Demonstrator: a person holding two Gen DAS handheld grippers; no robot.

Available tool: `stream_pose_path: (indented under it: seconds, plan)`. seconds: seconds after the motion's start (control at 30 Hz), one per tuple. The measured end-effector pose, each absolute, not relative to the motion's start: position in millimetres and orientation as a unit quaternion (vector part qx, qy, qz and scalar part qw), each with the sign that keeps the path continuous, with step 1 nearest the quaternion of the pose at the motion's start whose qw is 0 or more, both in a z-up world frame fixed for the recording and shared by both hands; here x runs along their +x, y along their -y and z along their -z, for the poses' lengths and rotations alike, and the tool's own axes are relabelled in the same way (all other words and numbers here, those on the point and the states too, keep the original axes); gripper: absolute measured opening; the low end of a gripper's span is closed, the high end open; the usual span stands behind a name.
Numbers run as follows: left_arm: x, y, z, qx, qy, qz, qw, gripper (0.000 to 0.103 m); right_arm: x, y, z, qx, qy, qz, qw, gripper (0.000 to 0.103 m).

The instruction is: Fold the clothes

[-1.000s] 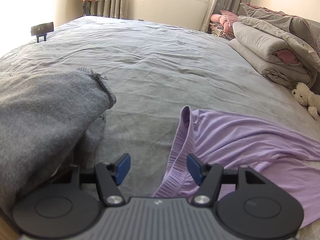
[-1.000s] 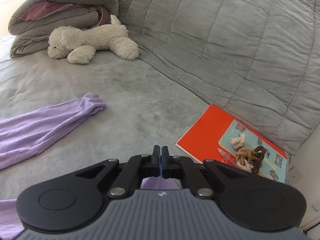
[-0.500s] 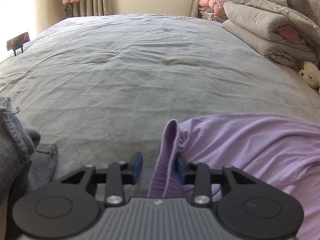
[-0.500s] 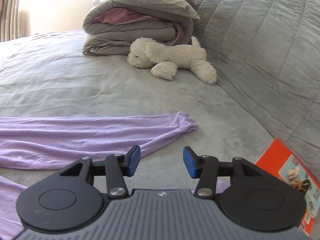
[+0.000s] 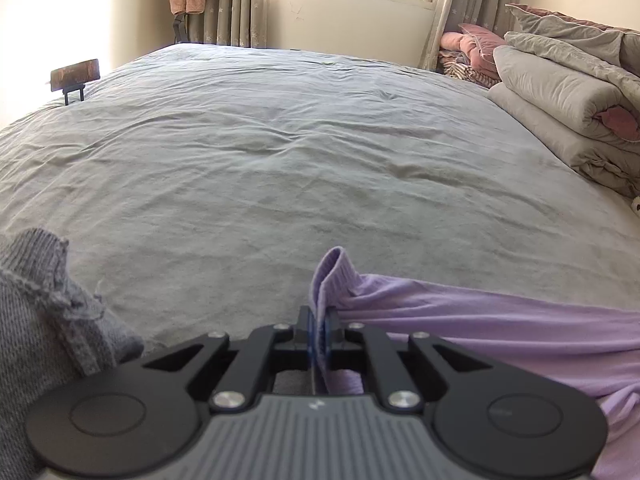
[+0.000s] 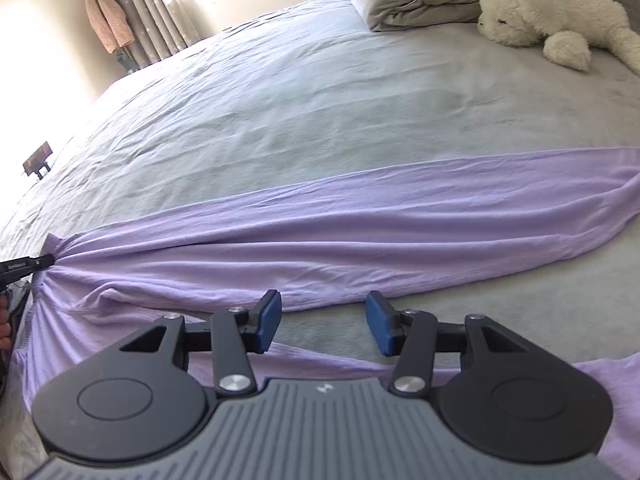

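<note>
The left hand-held gripper [image 5: 319,334] is clenched on the ribbed waistband edge of the thin lilac cotton trousers [image 6: 360,236]; a fold of that band stands up between its two blue pads. The trousers lie spread on the wide bed with the wrinkled grey cover [image 5: 280,152], one long leg stretched flat across it. In the right wrist view the left hand-held gripper shows at the left edge [image 6: 24,266], with the cloth gathered at its tip. The right hand-held gripper [image 6: 324,322] is released, its blue pads apart above bare cover between the two legs, and nothing is between them. A grey knitted garment [image 5: 44,320] lies at the left. A white plush dog [image 6: 556,24] rests beside the folded grey quilt [image 6: 420,4].
</note>
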State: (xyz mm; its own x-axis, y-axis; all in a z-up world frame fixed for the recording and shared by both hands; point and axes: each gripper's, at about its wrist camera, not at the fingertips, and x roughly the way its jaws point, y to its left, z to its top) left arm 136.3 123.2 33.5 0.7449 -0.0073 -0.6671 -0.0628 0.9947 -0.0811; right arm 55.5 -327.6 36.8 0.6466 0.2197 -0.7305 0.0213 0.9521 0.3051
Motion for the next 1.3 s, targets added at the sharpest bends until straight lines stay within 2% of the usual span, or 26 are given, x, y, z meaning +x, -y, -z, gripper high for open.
stream_pose_path:
  seconds: [0.2,0.27,0.33,0.4,0.43,0.47,0.57,0.67,0.7,0.73,0.8,0.83,0.9,0.93,1.2,1.27,1.3]
  plan:
    - [140,-133,-37,-0.061,-0.346,-0.023,0.936,0.006,70,311,-33,0.134,-0.394,-0.020,0.909,0.051]
    - [140,-130,-32,-0.055,-0.349,-0.018,0.935,0.006,75,309,-29,0.115,-0.382,0.007,0.917,0.036]
    - [139,-125,-29,-0.035,-0.351,-0.012,0.936,0.009,81,308,-25,0.098,-0.372,0.029,0.923,0.009]
    - [138,-123,-28,-0.023,-0.351,-0.012,0.936,0.012,85,305,-24,0.081,-0.362,0.042,0.928,0.001]
    - [138,-126,-30,-0.034,-0.353,-0.011,0.935,0.019,86,305,-25,0.076,-0.355,0.054,0.930,0.000]
    - [138,-129,-31,-0.044,-0.355,-0.011,0.934,0.027,88,306,-26,0.070,-0.347,0.065,0.933,0.000]
    - [136,-132,-34,-0.055,-0.358,-0.011,0.932,0.037,88,305,-32,0.040,-0.315,0.104,0.942,0.000]
    - [132,-131,-39,-0.059,-0.364,-0.006,0.929,0.045,87,310,-39,0.064,-0.339,0.095,0.934,0.001]
    - [130,-131,-41,-0.061,-0.366,-0.005,0.929,0.046,87,313,-39,0.080,-0.354,0.082,0.928,0.005]
    - [128,-131,-43,-0.064,-0.368,-0.005,0.928,0.046,86,316,-40,0.096,-0.369,0.070,0.922,0.014]
    - [121,-132,-48,-0.069,-0.370,-0.003,0.926,0.046,84,322,-40,0.128,-0.397,0.046,0.908,0.021]
    - [117,-133,-50,-0.071,-0.371,-0.002,0.926,0.047,82,326,-39,0.146,-0.406,0.044,0.901,0.030]
    - [107,-132,-53,-0.065,-0.373,0.001,0.926,0.047,79,331,-35,0.182,-0.415,0.036,0.891,0.042]
    - [101,-131,-54,-0.062,-0.374,0.003,0.925,0.047,77,331,-35,0.194,-0.417,0.030,0.888,0.044]
    - [66,-133,-49,-0.090,-0.406,0.010,0.909,0.050,64,293,-35,0.189,-0.426,-0.013,0.885,0.046]
    - [66,-130,-47,-0.089,-0.411,0.011,0.907,0.050,69,290,-31,0.200,-0.410,-0.008,0.890,0.039]
    - [65,-129,-46,-0.089,-0.412,0.012,0.907,0.050,71,288,-29,0.205,-0.404,-0.003,0.892,0.023]
